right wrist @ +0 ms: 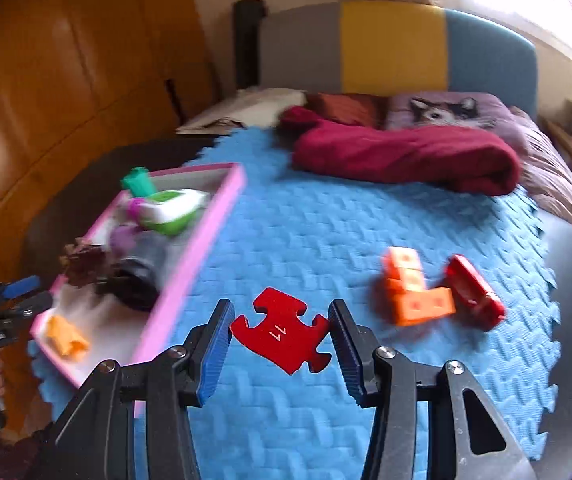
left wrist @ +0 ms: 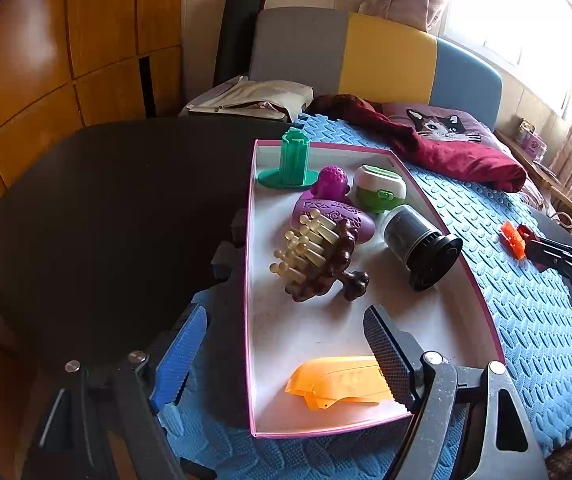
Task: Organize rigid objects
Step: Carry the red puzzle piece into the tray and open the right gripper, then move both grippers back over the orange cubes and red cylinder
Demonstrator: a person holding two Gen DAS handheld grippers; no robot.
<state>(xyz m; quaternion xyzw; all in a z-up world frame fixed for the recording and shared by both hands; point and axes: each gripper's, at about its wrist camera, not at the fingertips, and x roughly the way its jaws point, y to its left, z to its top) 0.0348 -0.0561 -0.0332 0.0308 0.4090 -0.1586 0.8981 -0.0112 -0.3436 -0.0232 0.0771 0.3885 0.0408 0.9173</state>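
Note:
A pink-rimmed tray (left wrist: 251, 280) (right wrist: 190, 280) lies on the blue foam mat (right wrist: 306, 240). It holds a green stand (left wrist: 292, 160), a purple toy (left wrist: 332, 204), a green-white case (left wrist: 380, 188), a black cylinder (left wrist: 422, 248), a brown bone with pegs (left wrist: 322, 264) and an orange piece (left wrist: 342, 384). My left gripper (left wrist: 286, 356) is open over the tray's near end, above the orange piece. My right gripper (right wrist: 280, 340) is shut on a red puzzle piece (right wrist: 282, 330), held above the mat. Orange blocks (right wrist: 410, 292) and a red clip (right wrist: 474, 292) lie on the mat to its right.
A dark red cloth (right wrist: 406, 156) and a cat pillow (right wrist: 442, 110) lie at the mat's far end. A dark table top (left wrist: 106, 220) extends left of the tray. A wooden wardrobe (left wrist: 66, 40) stands at the left.

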